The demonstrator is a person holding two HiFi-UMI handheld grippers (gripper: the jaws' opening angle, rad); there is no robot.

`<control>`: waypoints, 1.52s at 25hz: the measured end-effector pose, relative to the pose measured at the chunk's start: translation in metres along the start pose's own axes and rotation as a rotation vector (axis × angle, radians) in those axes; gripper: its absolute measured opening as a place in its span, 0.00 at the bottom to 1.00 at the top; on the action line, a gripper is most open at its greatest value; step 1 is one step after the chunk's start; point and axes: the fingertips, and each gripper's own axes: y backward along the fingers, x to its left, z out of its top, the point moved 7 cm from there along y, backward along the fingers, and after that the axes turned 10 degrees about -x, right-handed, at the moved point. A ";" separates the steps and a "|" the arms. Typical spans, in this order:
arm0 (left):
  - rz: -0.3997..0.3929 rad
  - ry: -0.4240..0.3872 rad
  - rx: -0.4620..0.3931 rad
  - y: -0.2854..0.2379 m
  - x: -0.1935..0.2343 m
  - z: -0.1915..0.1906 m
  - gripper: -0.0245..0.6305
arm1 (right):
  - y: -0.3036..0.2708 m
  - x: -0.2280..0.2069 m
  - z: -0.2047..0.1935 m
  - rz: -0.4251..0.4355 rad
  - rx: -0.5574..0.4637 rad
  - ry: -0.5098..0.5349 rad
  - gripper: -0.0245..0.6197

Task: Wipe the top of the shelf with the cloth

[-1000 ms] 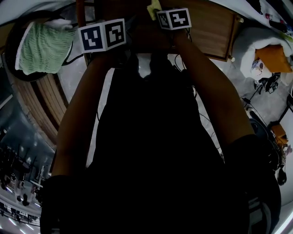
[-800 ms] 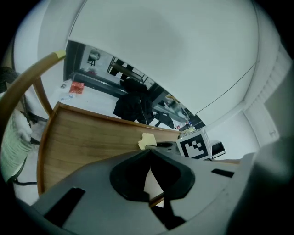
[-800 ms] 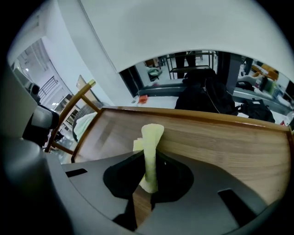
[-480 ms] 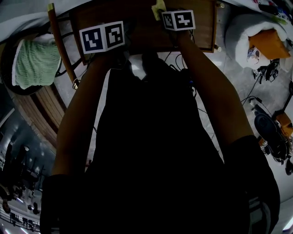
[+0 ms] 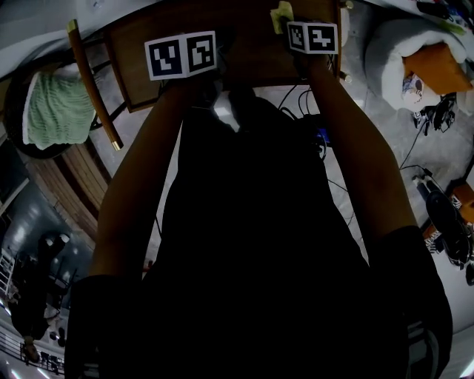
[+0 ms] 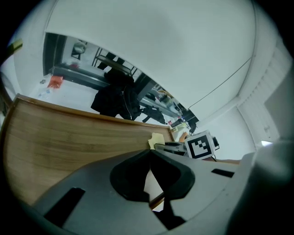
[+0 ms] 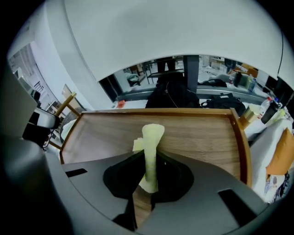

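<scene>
The shelf's brown wooden top (image 5: 252, 52) lies at the top of the head view, with a raised edge on its right side (image 7: 243, 137). My right gripper (image 7: 148, 170) is shut on a pale yellow cloth (image 7: 150, 147), which sticks up from the jaws over the wood. The cloth's tip (image 5: 281, 13) shows beyond that gripper's marker cube (image 5: 312, 38). My left gripper (image 6: 149, 158) is shut with nothing in it, low over the shelf top (image 6: 69, 137), to the left of the cloth (image 6: 156, 139).
A green towel (image 5: 53, 111) hangs over a dark round seat at the left. A wooden pole (image 5: 92, 85) slants beside the shelf. A white beanbag with an orange cushion (image 5: 437, 66) sits at the right. Cables (image 5: 296, 100) lie on the floor below the shelf.
Both grippers have shifted a little to the right over the shelf top. The right one still holds the cloth. The head view has swung, so more of the shelf shows.
</scene>
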 end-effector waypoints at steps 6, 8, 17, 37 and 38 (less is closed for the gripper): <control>-0.026 -0.014 0.016 -0.020 -0.022 -0.004 0.06 | 0.017 -0.036 -0.003 -0.068 -0.011 -0.025 0.12; -0.036 -0.018 0.022 -0.025 -0.027 -0.006 0.06 | 0.023 -0.047 -0.004 -0.096 -0.010 -0.030 0.12; -0.058 -0.020 0.024 -0.030 -0.037 -0.009 0.06 | 0.047 -0.088 -0.007 -0.267 0.005 -0.056 0.12; 0.063 0.016 -0.142 0.152 0.054 0.035 0.06 | 0.016 0.116 0.067 0.041 -0.244 -0.149 0.12; 0.074 0.014 -0.145 0.164 0.063 0.036 0.06 | 0.007 0.140 0.067 0.076 -0.236 -0.152 0.12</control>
